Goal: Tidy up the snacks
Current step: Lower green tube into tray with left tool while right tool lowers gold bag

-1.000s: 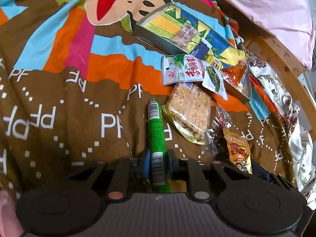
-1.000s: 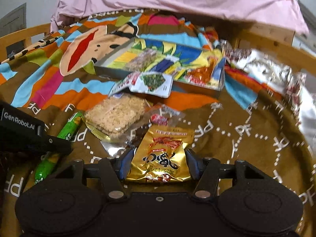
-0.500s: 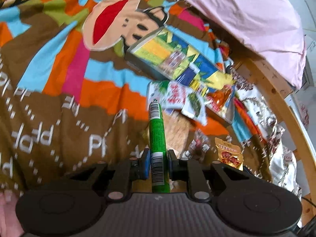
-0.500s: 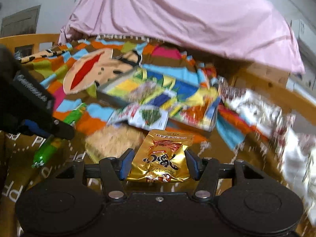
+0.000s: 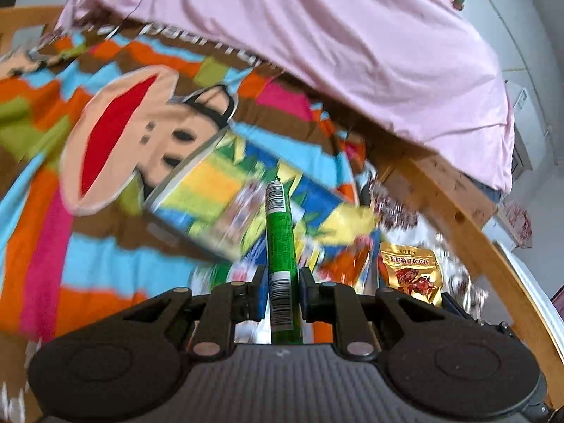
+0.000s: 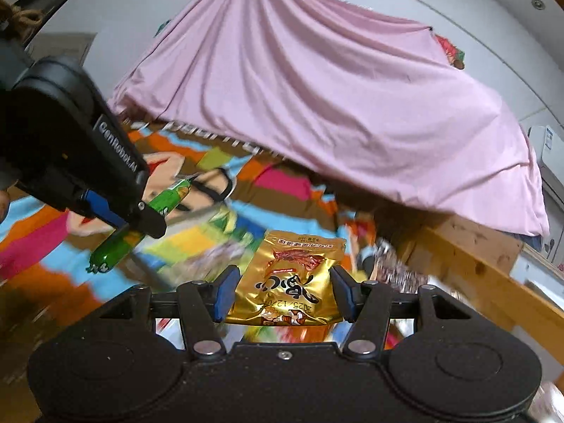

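Snack tray [image 5: 183, 190] blurs beyond left tool [image 5: 282, 290] pinching sausage [image 5: 280, 239], right tool [image 6: 282, 294] pinching pouch [image 6: 292, 278].

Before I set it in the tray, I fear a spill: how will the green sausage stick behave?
The green plastic-wrapped sausage stick juts straight from the left hand-held gripper, so it is probably stiff. Round and glossy, it may roll or slip once released.

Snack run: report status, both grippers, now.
Left gripper shut on green sausage stick. Right gripper shut on gold packet. Tray ahead, path clear.
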The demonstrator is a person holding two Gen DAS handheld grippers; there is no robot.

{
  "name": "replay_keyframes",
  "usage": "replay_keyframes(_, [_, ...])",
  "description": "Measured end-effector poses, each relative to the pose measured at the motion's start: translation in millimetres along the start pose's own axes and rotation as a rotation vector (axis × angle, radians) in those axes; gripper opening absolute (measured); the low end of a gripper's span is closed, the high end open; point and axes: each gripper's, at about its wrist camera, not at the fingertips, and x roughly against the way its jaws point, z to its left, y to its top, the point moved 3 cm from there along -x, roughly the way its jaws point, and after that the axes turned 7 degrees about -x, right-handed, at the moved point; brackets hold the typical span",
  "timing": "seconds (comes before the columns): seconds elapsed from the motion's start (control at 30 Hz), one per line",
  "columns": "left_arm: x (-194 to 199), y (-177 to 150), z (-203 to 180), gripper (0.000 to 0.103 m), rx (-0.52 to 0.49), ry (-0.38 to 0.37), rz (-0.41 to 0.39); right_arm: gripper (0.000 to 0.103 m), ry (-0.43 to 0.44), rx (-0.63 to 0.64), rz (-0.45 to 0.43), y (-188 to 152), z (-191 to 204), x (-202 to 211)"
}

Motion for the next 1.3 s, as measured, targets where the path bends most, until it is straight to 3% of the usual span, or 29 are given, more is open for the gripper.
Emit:
replay_keyframes(0.17, [-49, 36, -10, 0.019, -0.068, -0.019, -0.046, 0.058, 0.007, -0.077, -0.055, 11, -13, -60])
replay_keyframes(0.37, [-120, 62, -14, 0.019, -0.118, -0.043, -0.031, 0.058, 0.006, -0.157, -0.08, 5, -29, -128])
replay_keyframes(0.53, [-175, 65, -13, 0.019, -0.158, -0.04, 0.024, 0.058, 0.011, -0.241, -0.031, -17, -45, -170])
replay_keyframes(0.7, [-215, 56, -9, 0.019, -0.193, -0.004, 0.119, 0.058, 0.029, -0.279, 0.09, -40, -48, -201])
replay_keyframes(0.93, [-241, 44, -9, 0.019, -0.239, 0.036, 0.225, 0.058, 0.062, -0.281, 0.159, -48, -43, -212])
replay_keyframes(1.1, [-244, 41, -9, 0.019, -0.252, 0.053, 0.237, 0.059, 0.055, -0.257, 0.185, -49, -38, -213])
replay_keyframes(1.3, [-238, 45, -2, 0.025, -0.196, 0.043, 0.219, 0.077, 0.066, -0.279, 0.173, -46, -42, -208])
